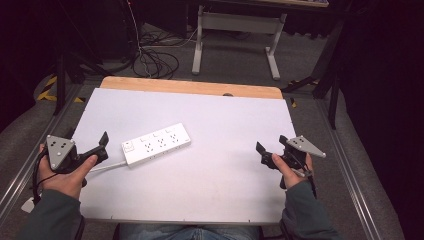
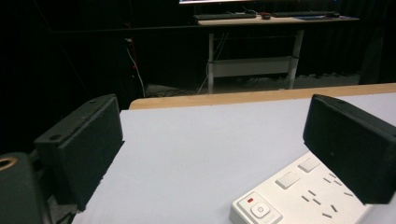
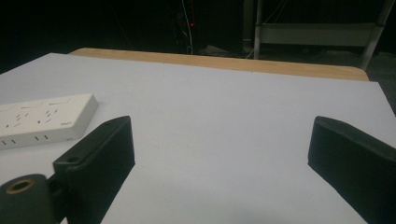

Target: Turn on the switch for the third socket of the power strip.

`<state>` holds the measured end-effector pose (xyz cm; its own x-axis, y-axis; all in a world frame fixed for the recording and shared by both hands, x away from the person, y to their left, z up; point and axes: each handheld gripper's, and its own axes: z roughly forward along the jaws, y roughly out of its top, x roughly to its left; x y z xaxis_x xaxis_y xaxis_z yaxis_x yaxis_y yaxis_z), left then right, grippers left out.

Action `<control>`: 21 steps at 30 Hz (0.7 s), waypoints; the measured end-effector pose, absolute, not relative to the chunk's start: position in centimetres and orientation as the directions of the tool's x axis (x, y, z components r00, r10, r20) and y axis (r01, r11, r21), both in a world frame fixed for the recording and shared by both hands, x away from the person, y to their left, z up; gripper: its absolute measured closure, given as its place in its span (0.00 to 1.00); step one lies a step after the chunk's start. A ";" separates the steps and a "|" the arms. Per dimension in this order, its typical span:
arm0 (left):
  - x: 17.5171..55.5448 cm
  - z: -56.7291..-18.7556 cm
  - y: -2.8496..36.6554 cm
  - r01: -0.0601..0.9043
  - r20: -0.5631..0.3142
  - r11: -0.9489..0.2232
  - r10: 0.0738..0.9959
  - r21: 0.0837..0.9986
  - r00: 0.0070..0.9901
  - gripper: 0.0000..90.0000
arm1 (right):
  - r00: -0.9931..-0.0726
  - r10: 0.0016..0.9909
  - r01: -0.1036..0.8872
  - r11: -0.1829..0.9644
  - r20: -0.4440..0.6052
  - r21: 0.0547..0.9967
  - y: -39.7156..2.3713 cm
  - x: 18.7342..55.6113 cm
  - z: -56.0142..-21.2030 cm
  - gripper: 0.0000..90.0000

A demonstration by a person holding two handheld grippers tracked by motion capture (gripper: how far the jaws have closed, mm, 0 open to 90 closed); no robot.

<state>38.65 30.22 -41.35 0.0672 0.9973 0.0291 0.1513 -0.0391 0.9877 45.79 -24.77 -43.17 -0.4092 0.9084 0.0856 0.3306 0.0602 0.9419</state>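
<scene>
White table [image 1: 210,185] bears a power strip [image 1: 156,144], seemingly unplugged, beside the open-jawed left gripper [image 1: 102,145].

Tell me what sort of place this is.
Probably a lab or workshop set up for recording. A white-topped table bears a white power strip; loose cables lie on grey carpet, a desk with a keyboard stands behind, and dark curtains hang around.

Thing: white power strip [image 1: 157,144]
Look: long flat bar, rows of sockets, switch at its near-left end
Pose: lying flat, slanted toward 2 o'clock
Place: table's left half, at 9 o'clock from centre
</scene>
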 end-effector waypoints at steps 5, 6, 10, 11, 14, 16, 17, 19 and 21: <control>38.5 -41.2 30.3 0.136 0.017 -0.024 0.999 0.990 0.048 0.18 | -0.410 0.908 0.335 0.059 0.089 0.940 -24.8 45.8 -43.2 0.09; 38.5 -41.2 30.3 0.133 0.013 -0.019 0.999 0.991 0.043 0.18 | -0.410 0.908 0.335 0.059 0.089 0.940 -24.8 45.8 -43.2 0.09; 38.5 -41.2 30.4 0.138 0.016 -0.021 0.999 0.990 0.043 0.24 | -0.413 0.906 0.337 0.064 0.087 0.939 -24.8 45.8 -43.2 0.09; 38.5 -41.1 30.4 0.137 0.017 -0.023 0.999 0.990 0.043 0.26 | -0.414 0.906 0.337 0.064 0.087 0.939 -24.8 45.8 -43.2 0.09; 38.5 -41.1 30.4 0.139 0.015 -0.021 0.999 0.990 0.047 0.31 | -0.412 0.907 0.340 0.063 0.089 0.938 -24.8 45.8 -43.2 0.09; 38.5 -41.1 30.4 0.142 0.014 -0.021 0.999 0.990 0.053 0.34 | -0.413 0.906 0.341 0.066 0.087 0.938 -24.8 45.8 -43.3 0.09; 38.5 -41.2 30.4 0.146 0.014 -0.022 0.998 0.989 0.058 0.36 | -0.414 0.906 0.341 0.067 0.086 0.938 -24.8 45.8 -43.3 0.09; 38.5 -41.1 30.4 0.146 0.015 -0.023 0.998 0.989 0.058 0.42 | -0.414 0.906 0.344 0.067 0.087 0.937 -24.7 45.8 -43.3 0.09; 38.5 -41.1 30.4 0.145 0.017 -0.026 0.998 0.989 0.059 0.47 | -0.413 0.906 0.349 0.067 0.089 0.935 -24.7 45.8 -43.3 0.09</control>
